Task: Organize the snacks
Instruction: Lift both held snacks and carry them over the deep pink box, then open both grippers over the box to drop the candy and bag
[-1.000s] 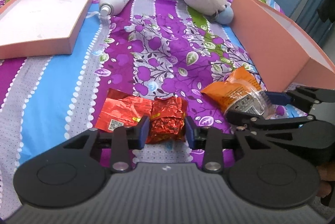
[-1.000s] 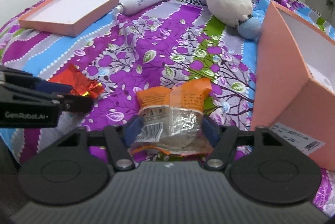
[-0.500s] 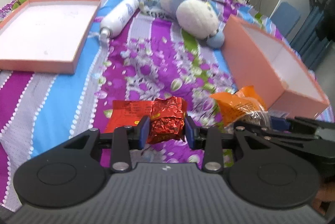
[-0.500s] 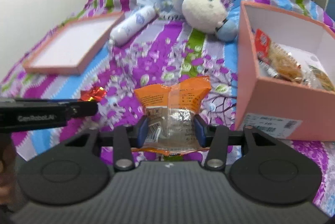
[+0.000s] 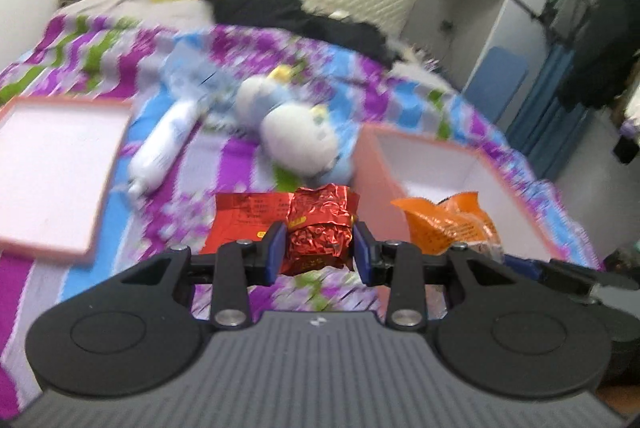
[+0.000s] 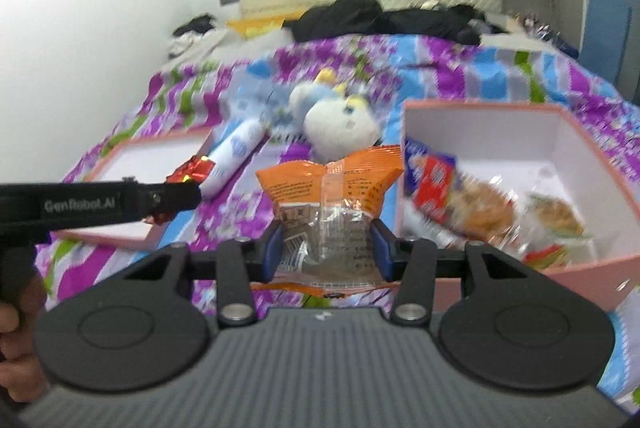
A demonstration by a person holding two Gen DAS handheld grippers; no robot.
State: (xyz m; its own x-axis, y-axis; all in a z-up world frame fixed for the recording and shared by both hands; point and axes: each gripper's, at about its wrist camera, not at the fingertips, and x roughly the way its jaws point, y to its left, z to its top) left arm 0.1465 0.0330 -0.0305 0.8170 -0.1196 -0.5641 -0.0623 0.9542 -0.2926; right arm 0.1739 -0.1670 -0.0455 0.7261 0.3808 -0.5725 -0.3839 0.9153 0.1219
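Observation:
My left gripper (image 5: 318, 248) is shut on a crinkled red foil snack packet (image 5: 320, 228), held up in the air above the bedspread. My right gripper (image 6: 326, 252) is shut on an orange and clear snack bag (image 6: 328, 204), also lifted. An open pink box (image 6: 580, 132) with white inside sits to the right and holds several snack packets (image 6: 472, 208). In the left wrist view the same pink box (image 5: 440, 164) lies just beyond the red packet, with the orange bag (image 5: 448, 224) at its near edge. The left gripper's arm (image 6: 100, 206) crosses the right wrist view at left.
A shallow pink lid (image 5: 52, 168) lies on the bed at left. A white spray bottle (image 5: 164, 148) and a white and blue plush toy (image 5: 296, 132) lie in the middle. Dark clothes (image 5: 296, 12) are piled by the headboard. A person's hand (image 6: 20, 348) shows at lower left.
Both grippers have risen off the bedspread with their packets and tilted up toward the headboard. The right jaws closed tighter on the orange bag. The pink box's inside has come into view.

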